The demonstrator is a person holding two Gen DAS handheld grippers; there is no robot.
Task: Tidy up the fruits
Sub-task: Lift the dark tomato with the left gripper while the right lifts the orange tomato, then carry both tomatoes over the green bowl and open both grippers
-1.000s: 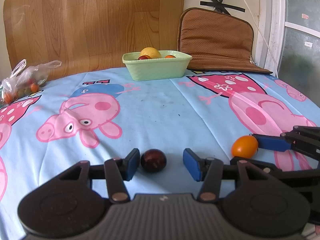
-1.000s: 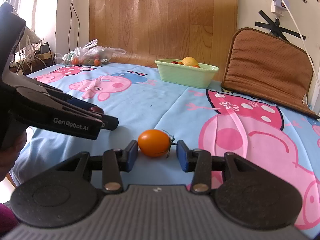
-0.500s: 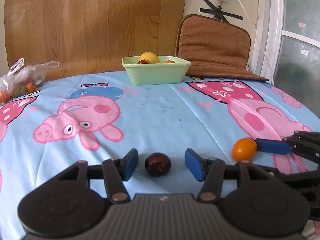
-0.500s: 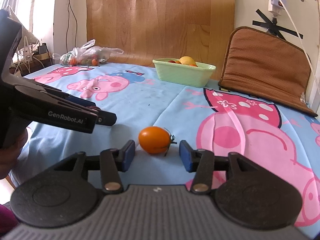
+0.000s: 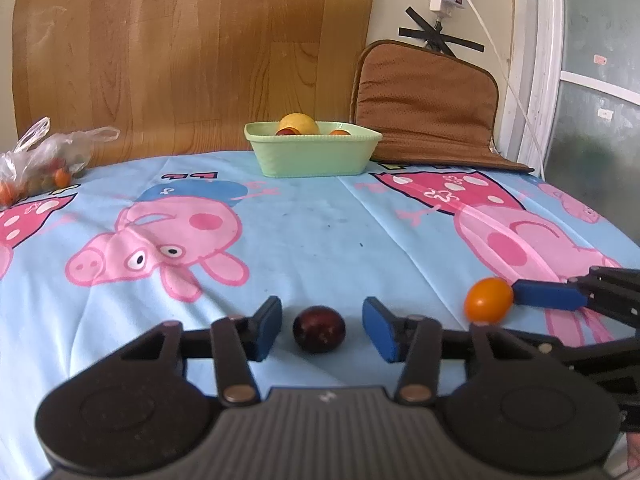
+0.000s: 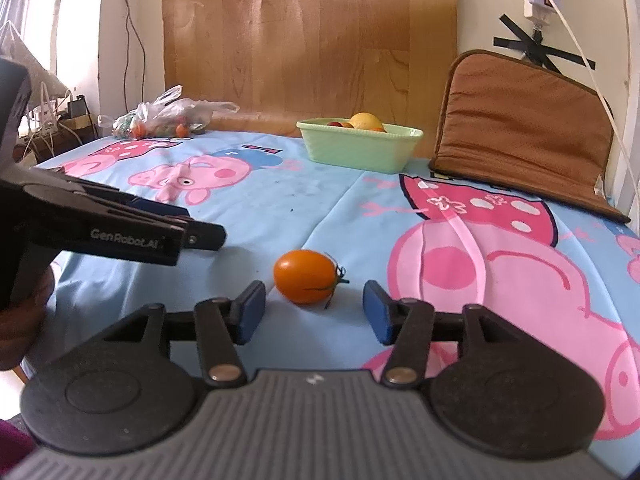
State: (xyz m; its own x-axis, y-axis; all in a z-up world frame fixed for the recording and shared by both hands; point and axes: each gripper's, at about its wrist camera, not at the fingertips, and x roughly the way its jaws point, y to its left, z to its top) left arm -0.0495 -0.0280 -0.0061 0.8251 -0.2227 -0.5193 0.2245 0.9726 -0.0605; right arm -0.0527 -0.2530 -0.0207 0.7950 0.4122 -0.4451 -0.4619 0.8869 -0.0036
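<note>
Plum (image 5: 319, 328) between open left tongs (image 5: 320, 327), touching neither pad.

Glossy orange tomato (image 6: 306, 282), matt printed cloth (image 6: 280, 208), wood-grain board (image 6: 312, 40)

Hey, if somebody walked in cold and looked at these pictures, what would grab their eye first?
Probably the bright cartoon-pig tablecloth covering the whole table. Next, two small fruits near its front edge: a dark red fruit lying between the open left tongs, and an orange tomato just ahead of the open right tongs, neither touched. At the far side sits a pale green basket already holding fruit.
</note>
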